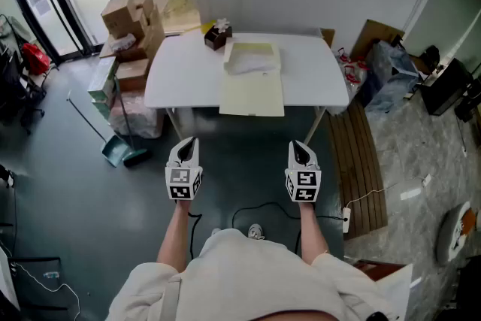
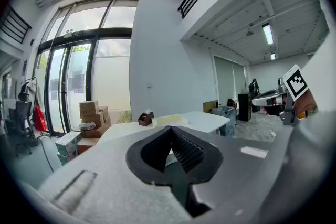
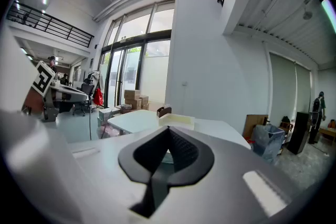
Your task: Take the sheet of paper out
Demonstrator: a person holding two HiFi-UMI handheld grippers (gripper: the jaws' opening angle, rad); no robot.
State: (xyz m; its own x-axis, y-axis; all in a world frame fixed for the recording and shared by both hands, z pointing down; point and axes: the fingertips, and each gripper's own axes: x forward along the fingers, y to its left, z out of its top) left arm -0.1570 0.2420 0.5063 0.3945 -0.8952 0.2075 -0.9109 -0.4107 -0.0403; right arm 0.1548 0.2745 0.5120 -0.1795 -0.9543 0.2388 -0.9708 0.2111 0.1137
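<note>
A white table (image 1: 316, 79) stands ahead of me. On it lies an open pale yellow box (image 1: 252, 50) holding a white sheet of paper (image 1: 252, 66), its flat lid (image 1: 252, 94) reaching the table's front edge. Both grippers hang over the floor, well short of the table. My left gripper (image 1: 188, 140) is shut and empty, and so is my right gripper (image 1: 297, 145). In the left gripper view the jaws (image 2: 169, 129) meet at the tips, with the box (image 2: 168, 119) far beyond. From the right gripper (image 3: 168, 129) the box (image 3: 177, 121) also lies far off.
A brown tissue box (image 1: 217, 36) sits at the table's back left. Cardboard boxes (image 1: 134, 22) pile up left of the table, with a dustpan (image 1: 119, 151) on the floor nearby. A wooden slatted bench (image 1: 361, 169) lies to the right. A cable (image 1: 263, 208) runs across the floor by my feet.
</note>
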